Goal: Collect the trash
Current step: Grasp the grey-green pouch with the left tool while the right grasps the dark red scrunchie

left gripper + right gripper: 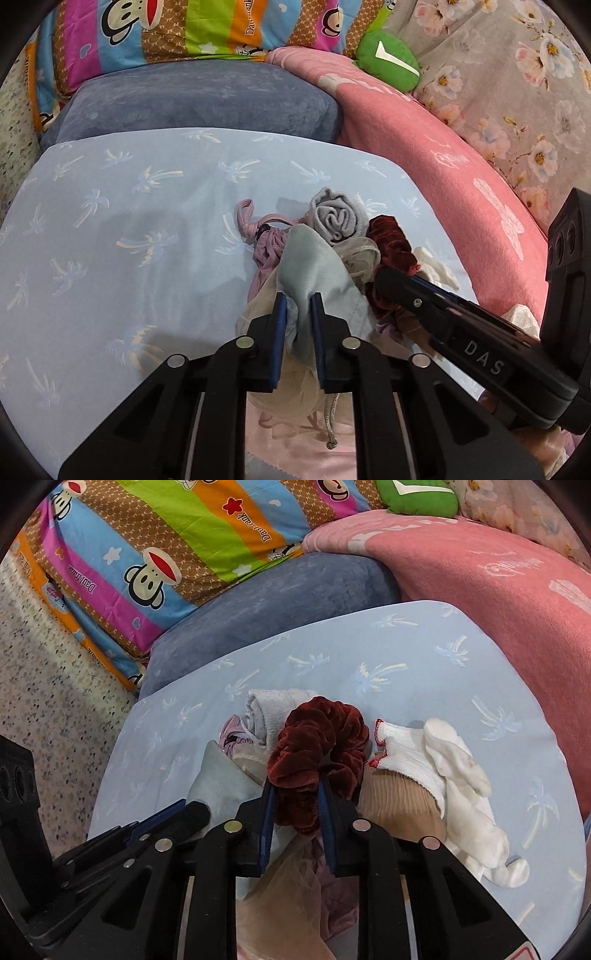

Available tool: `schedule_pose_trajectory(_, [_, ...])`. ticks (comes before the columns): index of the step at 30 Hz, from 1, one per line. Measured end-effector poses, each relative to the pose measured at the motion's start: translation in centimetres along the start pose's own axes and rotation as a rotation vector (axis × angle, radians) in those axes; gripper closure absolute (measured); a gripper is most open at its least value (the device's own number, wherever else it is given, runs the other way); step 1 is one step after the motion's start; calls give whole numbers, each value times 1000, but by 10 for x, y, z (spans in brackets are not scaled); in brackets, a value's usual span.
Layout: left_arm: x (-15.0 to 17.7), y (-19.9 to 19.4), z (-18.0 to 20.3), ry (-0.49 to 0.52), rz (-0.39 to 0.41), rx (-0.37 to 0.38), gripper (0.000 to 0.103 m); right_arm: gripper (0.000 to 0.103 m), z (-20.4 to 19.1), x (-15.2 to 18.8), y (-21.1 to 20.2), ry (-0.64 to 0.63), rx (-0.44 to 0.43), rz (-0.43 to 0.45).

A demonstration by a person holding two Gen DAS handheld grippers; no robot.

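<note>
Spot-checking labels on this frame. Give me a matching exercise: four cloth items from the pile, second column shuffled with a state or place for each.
Items:
1. dark red scrunchie
2. pale blue cloth
3. grey rolled sock
4. white socks

States:
A. lies free, far side of the pile
B. between the right gripper fingers
C. lies free, right of the pile
D. between the left gripper fingers

Pairs: 1-B, 2-D, 3-A, 4-C

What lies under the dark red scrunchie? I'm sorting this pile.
Under the scrunchie show sheer beige fabric and pink cloth. The right claw hides the rest.
</note>
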State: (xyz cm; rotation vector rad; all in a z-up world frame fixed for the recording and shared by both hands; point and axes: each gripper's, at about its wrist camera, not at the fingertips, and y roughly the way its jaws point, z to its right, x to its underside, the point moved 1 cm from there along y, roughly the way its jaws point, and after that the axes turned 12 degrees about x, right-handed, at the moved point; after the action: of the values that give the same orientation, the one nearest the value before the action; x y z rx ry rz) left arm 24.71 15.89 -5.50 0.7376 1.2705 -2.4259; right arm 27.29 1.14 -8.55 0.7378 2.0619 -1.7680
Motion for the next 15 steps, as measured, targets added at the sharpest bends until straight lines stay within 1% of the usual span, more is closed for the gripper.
schedule_pose_trajectory(3, [-1,-6,7,5,15,8,91,87,4,2,-12,11,-11,14])
schedule_pose_trajectory(6, [-1,-14,16,15,33,13,92,95,8,3,-29,13,-18,39])
schedule_pose_trajectory(15, [-2,-43,54,63,92,38,92,95,19,8,-96,3,-28,142])
